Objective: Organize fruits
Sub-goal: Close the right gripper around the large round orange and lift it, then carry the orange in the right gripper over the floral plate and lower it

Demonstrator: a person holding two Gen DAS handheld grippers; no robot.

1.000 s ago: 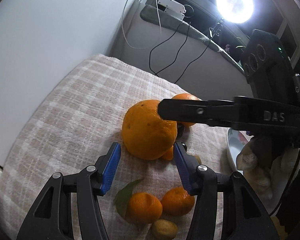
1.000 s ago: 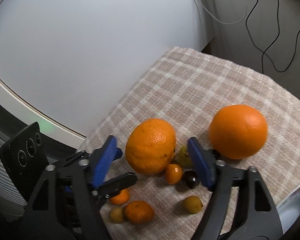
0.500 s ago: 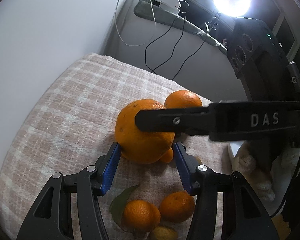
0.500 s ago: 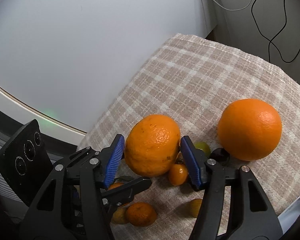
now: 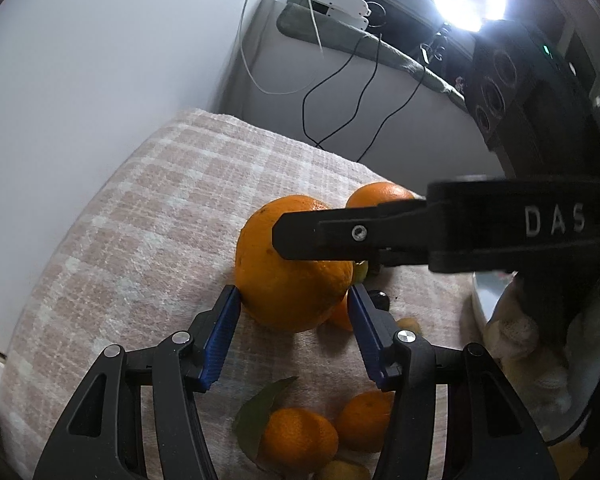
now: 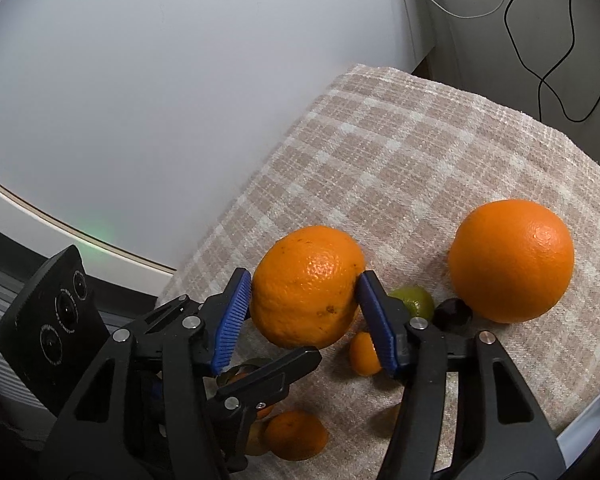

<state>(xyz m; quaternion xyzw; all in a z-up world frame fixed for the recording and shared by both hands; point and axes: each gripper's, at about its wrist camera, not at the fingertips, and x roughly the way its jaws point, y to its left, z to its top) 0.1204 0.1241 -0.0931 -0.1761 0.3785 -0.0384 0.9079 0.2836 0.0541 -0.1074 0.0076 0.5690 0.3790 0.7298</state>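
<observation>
Checked cloth (image 6: 420, 168): only the right view shows a lime (image 6: 414, 300).

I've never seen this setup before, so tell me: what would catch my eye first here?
A big orange sits mid-cloth with the right gripper closing its blue fingers around it. The left gripper flanks the same fruit. A second large orange rests to its right on the checked cloth.
</observation>
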